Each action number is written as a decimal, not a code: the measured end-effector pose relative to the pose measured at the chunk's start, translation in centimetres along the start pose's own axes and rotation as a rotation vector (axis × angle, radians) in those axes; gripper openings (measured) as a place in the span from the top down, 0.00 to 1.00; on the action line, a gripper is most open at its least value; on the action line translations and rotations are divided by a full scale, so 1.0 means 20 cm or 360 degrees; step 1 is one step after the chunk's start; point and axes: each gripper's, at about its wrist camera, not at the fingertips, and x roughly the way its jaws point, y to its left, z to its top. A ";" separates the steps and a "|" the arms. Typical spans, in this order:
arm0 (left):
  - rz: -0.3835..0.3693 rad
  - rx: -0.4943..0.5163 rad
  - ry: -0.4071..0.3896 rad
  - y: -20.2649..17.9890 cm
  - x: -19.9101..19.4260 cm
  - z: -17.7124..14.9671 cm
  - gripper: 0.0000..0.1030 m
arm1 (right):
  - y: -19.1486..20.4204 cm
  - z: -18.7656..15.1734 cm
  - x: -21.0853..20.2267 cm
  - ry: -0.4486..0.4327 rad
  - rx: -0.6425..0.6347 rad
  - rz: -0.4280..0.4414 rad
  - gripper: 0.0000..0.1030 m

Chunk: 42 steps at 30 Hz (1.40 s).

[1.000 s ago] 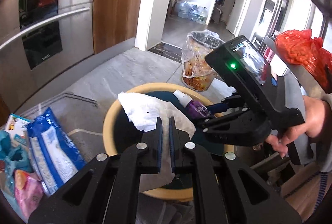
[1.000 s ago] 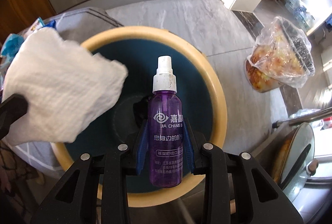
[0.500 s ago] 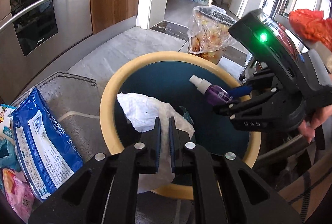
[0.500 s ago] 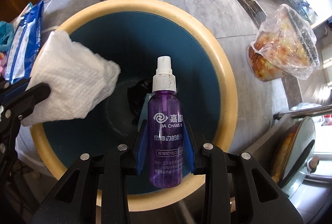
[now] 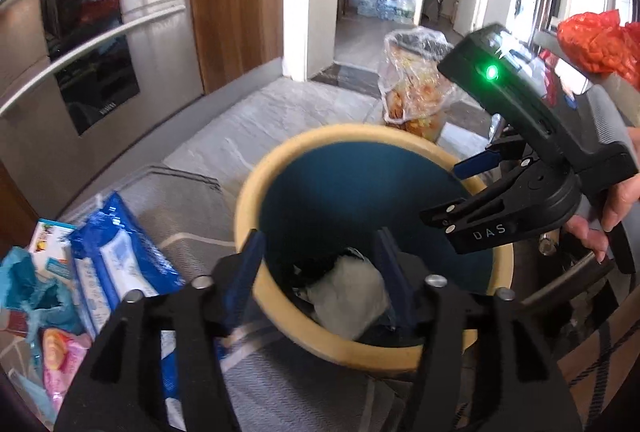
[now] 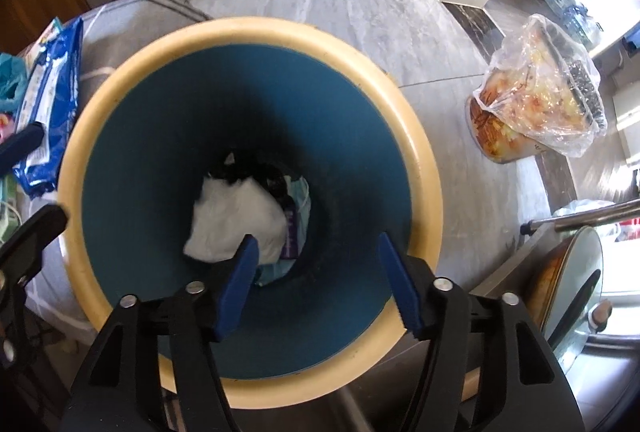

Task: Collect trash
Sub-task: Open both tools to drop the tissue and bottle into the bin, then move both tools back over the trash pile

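Note:
A round bin with a tan rim (image 6: 420, 160) and a blue inside stands on the floor; its rim also shows in the left wrist view (image 5: 256, 176). At its bottom lie a crumpled white tissue (image 6: 236, 216), also seen in the left wrist view (image 5: 348, 296), and a purple spray bottle (image 6: 291, 236), partly covered. My right gripper (image 6: 316, 272) is open and empty above the bin's near side. My left gripper (image 5: 320, 268) is open and empty above the bin's rim.
A blue wipes pack (image 5: 124, 252) and other packets (image 5: 48, 348) lie left of the bin. A clear plastic bag of food scraps (image 6: 540, 88) stands on the grey floor to the right. Steel oven doors (image 5: 80, 44) are behind. A pot lid (image 6: 572, 292) is at the right.
Both grippers opened. The tissue fell from my left gripper and the purple bottle from my right gripper into the bottom of the bin.

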 end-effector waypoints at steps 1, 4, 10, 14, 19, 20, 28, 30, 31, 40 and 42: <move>0.0014 0.0006 -0.0017 0.01 -0.03 0.00 0.40 | 0.00 0.00 -0.01 -0.0003 0.0000 -0.0009 0.27; 0.0052 0.0039 -0.0052 0.01 -0.12 -0.01 0.32 | 0.01 0.00 -0.04 -0.0014 -0.0006 -0.0041 0.22; 0.0098 0.0059 -0.0110 0.04 -0.31 -0.04 0.25 | 0.06 0.02 -0.17 -0.0123 0.0043 -0.0029 0.12; 0.0136 0.0047 -0.0130 0.09 -0.41 -0.05 0.24 | 0.11 0.07 -0.30 -0.0273 0.0106 0.0029 0.10; 0.0204 -0.0004 -0.0135 0.18 -0.53 -0.09 0.20 | 0.23 0.14 -0.50 -0.0517 0.0167 0.0172 0.06; 0.0227 -0.0018 -0.0124 0.20 -0.54 -0.09 0.20 | 0.28 0.15 -0.54 -0.0567 0.0157 0.0188 0.06; 0.0435 -0.0087 -0.0049 0.50 -0.82 -0.18 0.19 | 0.56 0.15 -0.72 -0.0778 0.0197 0.0316 0.06; 0.0486 -0.0100 -0.0025 0.57 -0.88 -0.20 0.17 | 0.63 0.15 -0.73 -0.0790 0.0218 0.0374 0.06; 0.0516 -0.0124 -0.0016 0.62 -0.92 -0.22 0.16 | 0.67 0.15 -0.73 -0.0787 0.0215 0.0381 0.05; 0.0672 -0.0392 0.0134 0.83 -0.82 -0.45 0.15 | 0.89 0.18 -0.57 -0.0585 0.0062 0.0270 0.05; 0.0700 -0.0500 0.0238 0.89 -0.77 -0.49 0.15 | 0.89 0.20 -0.52 -0.0528 0.0089 0.0273 0.05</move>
